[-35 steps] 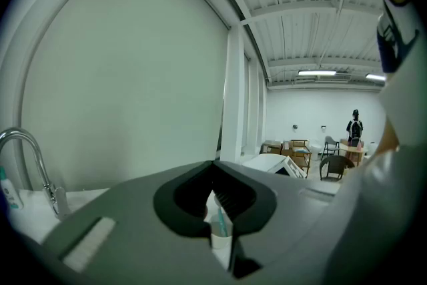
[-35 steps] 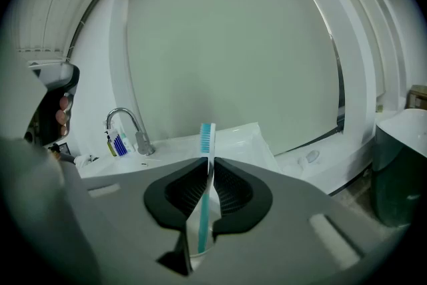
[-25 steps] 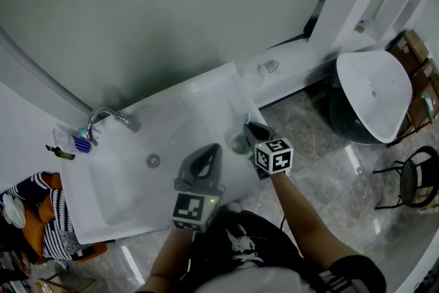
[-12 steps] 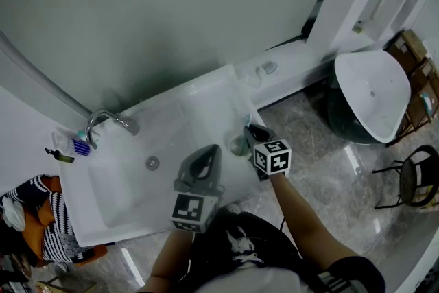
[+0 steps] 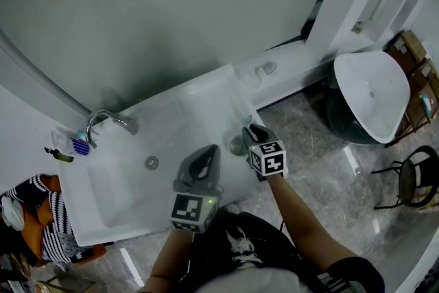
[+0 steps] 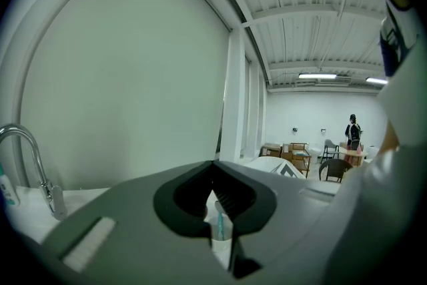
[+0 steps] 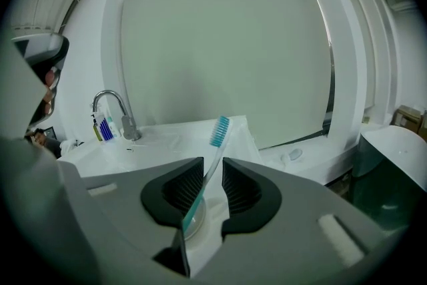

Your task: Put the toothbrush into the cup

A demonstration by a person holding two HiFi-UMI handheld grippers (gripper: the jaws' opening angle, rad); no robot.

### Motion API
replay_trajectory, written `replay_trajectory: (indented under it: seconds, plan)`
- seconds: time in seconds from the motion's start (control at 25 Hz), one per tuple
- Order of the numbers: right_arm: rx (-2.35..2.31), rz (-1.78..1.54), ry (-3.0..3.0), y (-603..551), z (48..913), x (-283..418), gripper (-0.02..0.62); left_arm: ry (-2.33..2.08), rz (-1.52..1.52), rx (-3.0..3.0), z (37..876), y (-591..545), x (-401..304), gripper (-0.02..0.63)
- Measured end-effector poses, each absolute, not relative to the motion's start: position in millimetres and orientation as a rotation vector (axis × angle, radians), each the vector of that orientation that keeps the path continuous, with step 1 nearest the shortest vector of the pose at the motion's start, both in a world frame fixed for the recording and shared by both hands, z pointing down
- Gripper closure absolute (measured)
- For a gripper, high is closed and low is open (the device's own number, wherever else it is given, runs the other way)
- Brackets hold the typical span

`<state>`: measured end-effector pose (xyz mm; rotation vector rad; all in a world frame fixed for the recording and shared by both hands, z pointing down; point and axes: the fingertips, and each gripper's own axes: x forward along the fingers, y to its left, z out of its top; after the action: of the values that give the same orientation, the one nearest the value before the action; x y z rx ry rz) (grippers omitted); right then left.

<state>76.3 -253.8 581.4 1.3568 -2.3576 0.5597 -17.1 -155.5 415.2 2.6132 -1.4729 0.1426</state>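
The toothbrush [image 7: 215, 143] stands leaning in the cup [image 7: 193, 223], with its bristles up. The right gripper [image 7: 213, 165] has just been opening. Its jaws are apart around the handle, above the cup, and I judge they do not press it. It is best to draw straight back from the cup without touching the handle. The left gripper [image 6: 213, 165] is near the cup, with its jaws together and empty.

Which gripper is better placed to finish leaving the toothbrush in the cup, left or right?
Right. The toothbrush leans loose between the jaws of the right gripper, which have just been opening, with its handle down in the cup. The left gripper, jaws together, hangs over the sink, apart from the cup.
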Motion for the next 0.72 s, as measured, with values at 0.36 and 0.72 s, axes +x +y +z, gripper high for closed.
replay_trajectory:
  seconds: [0.36,0.72]
  plan:
    - [1.412,0.610,-2.337,-252,576,82,0.465,-1.465,0.130,2.613,415,-152,-16,0.606]
    - [1.498,0.631,-2.351,-246,556,87,0.465,-1.459,0.133,2.615,415,-148,-12,0.606]
